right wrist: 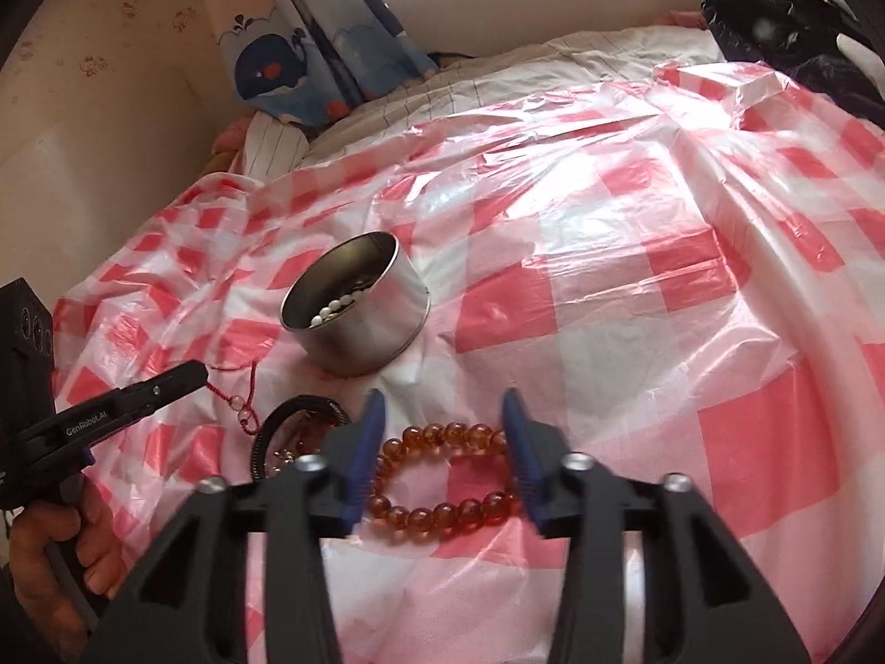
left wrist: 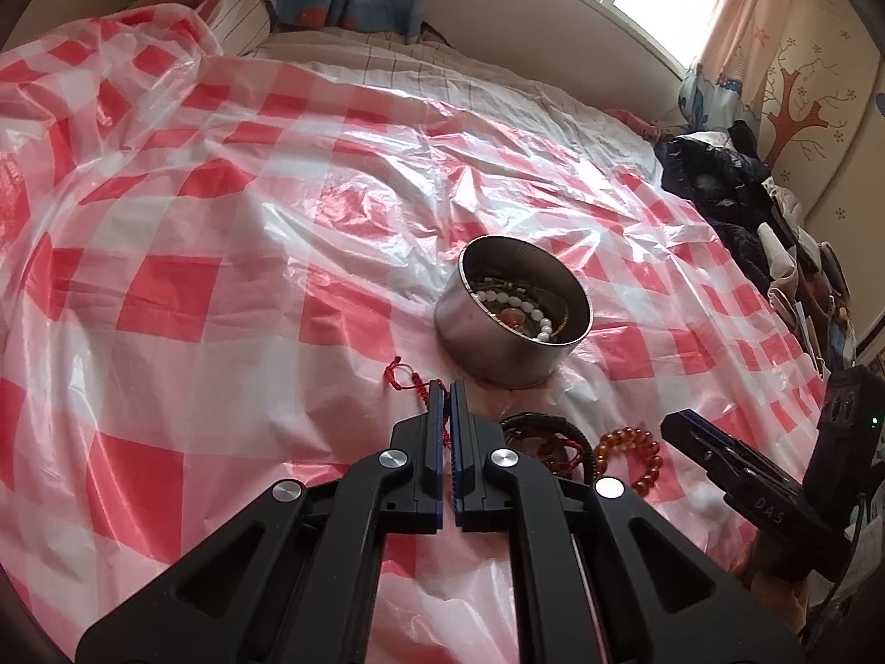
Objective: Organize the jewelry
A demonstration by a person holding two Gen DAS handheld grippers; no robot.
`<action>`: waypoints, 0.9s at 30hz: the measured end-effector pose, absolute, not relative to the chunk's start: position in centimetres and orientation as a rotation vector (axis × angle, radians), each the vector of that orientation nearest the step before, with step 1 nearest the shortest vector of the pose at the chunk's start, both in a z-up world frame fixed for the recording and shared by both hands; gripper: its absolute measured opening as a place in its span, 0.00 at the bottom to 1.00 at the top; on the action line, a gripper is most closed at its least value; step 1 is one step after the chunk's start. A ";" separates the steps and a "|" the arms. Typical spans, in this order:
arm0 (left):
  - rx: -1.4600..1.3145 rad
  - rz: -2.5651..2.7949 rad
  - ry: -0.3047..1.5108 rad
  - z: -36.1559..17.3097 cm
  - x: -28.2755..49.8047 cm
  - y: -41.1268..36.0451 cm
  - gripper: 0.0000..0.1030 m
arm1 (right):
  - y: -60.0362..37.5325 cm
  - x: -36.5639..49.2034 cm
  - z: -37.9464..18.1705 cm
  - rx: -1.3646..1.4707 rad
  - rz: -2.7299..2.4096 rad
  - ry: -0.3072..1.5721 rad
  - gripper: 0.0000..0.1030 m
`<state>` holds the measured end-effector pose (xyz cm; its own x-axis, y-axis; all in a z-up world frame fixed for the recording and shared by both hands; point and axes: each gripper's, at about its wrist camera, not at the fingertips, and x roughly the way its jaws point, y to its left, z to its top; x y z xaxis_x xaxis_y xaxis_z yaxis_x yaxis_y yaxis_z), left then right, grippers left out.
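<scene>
My left gripper (left wrist: 447, 387) is shut, with a strand of the red cord bracelet (left wrist: 409, 382) showing between its pads; the cord trails onto the sheet. A round metal tin (left wrist: 498, 343) stands just beyond it and holds a white bead bracelet (left wrist: 531, 310) among other pieces. In the right wrist view my right gripper (right wrist: 443, 395) stands open astride an amber bead bracelet (right wrist: 442, 514) lying flat, its pads apart from the beads. A black coiled bracelet (right wrist: 298, 404) lies to its left, near the red cord bracelet (right wrist: 246, 409) and the tin (right wrist: 376, 332).
Everything lies on a bed under a red-and-white checked plastic sheet (left wrist: 221, 221), wrinkled in places. A pile of dark clothes (left wrist: 719, 193) sits at the bed's right edge. A hand (right wrist: 50, 553) holds the left gripper's grip. A whale-print curtain (right wrist: 310, 55) hangs behind.
</scene>
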<state>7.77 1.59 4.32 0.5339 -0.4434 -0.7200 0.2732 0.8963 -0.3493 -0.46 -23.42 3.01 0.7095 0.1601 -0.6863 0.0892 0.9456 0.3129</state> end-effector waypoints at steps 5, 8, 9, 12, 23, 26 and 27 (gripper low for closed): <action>-0.212 -0.382 0.934 3.5 8.0 2.6 0.03 | -22.2 0.3 1.7 0.249 0.026 0.861 0.52; -0.190 -0.369 0.939 3.2 8.1 2.4 0.06 | -21.8 0.7 0.7 0.204 -0.007 0.912 0.59; -0.177 -0.367 0.938 3.2 8.1 2.2 0.09 | -21.6 0.7 0.5 0.193 -0.010 0.923 0.59; -0.103 -0.362 0.914 3.5 7.7 1.1 0.21 | -21.1 0.6 0.2 0.157 -0.010 0.931 0.45; 0.041 -0.312 0.843 2.9 9.0 -1.1 0.39 | -22.0 0.0 1.3 0.222 0.015 0.861 0.12; 0.046 -0.309 0.859 2.2 9.2 -1.4 0.31 | -22.1 -0.2 1.8 0.233 0.018 0.830 0.12; 0.040 -0.324 0.867 2.2 9.2 -1.4 0.09 | -22.2 -0.2 2.0 0.238 0.020 0.822 0.12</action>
